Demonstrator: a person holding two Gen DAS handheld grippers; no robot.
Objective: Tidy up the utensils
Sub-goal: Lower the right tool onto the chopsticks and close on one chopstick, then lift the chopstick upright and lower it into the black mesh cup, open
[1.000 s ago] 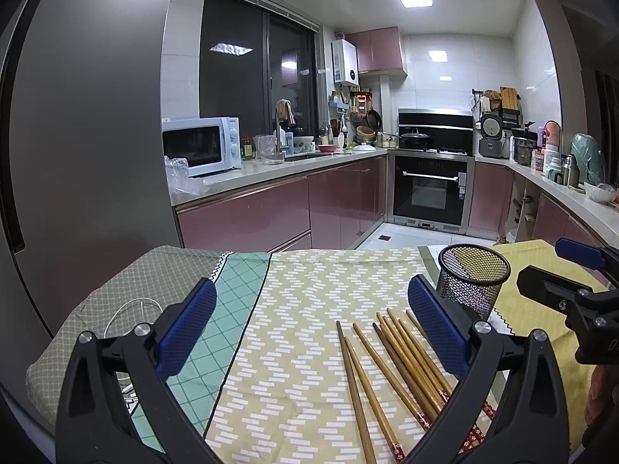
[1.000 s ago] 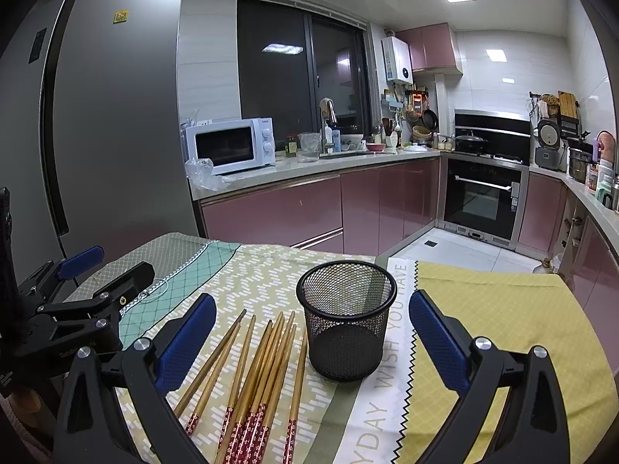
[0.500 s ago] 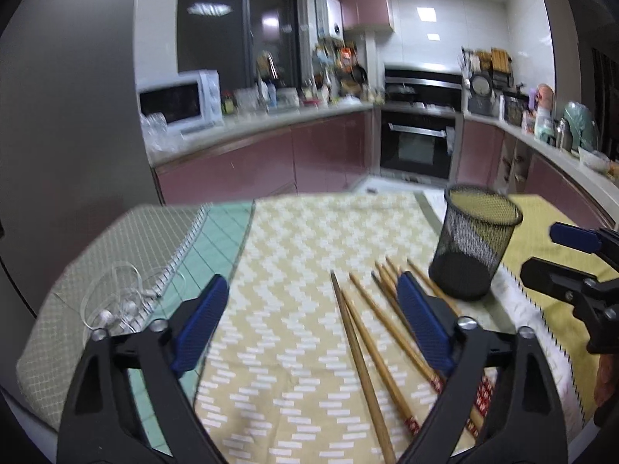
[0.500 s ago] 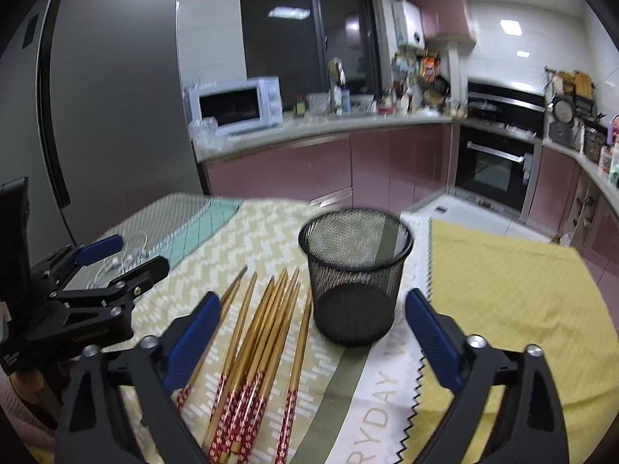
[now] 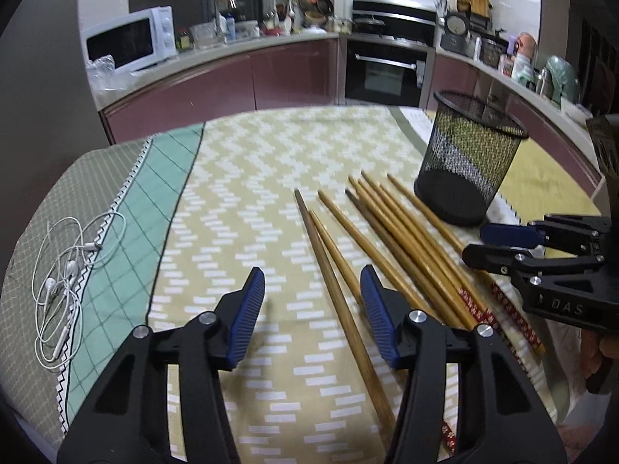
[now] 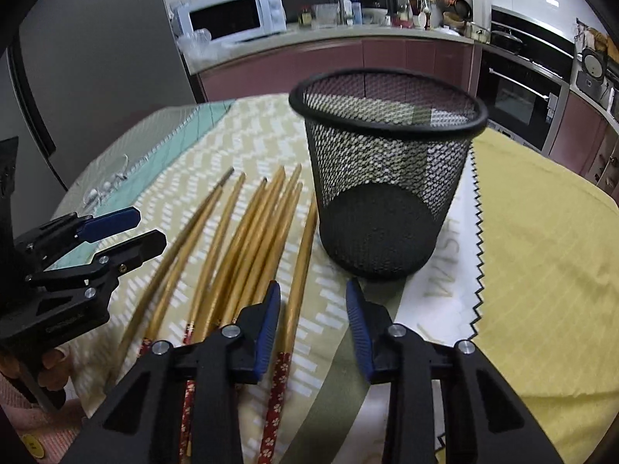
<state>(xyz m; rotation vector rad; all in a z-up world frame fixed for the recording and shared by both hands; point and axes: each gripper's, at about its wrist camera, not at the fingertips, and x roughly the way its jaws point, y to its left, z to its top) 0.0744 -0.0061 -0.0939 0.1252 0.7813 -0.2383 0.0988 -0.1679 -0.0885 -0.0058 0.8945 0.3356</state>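
Both grippers tilt steeply down toward the cloth-covered surface (image 5: 271, 147), side by side at its near edge.

The left gripper (image 5: 312, 307) hangs over the yellow zigzag cloth with its blue pads (image 5: 247, 311) partly apart and closing. The leftmost chopstick (image 5: 336, 301) runs through the gap between them, close by the right pad; whether it is touched yet cannot be told, and no pad visibly presses on it. In the right wrist view a hand (image 6: 46, 367) shows under this gripper at the near left edge.

The right gripper (image 6: 312, 323) points at the right side of the chopsticks (image 6: 247, 255), a fan of wooden sticks with red patterned handles lying flat, tips pointing far. Its jaws are narrower than the left's and also closing. The rightmost chopstick (image 6: 300, 270) lies in the gap, just beside the left pad (image 6: 267, 328), not clearly clamped.

The black mesh cup (image 6: 387, 178) stands upright and empty just beyond and slightly right of the right gripper, beside the sticks' far tips. White earphones (image 5: 65, 270) lie coiled at the far left of the surface, well apart from the chopsticks.
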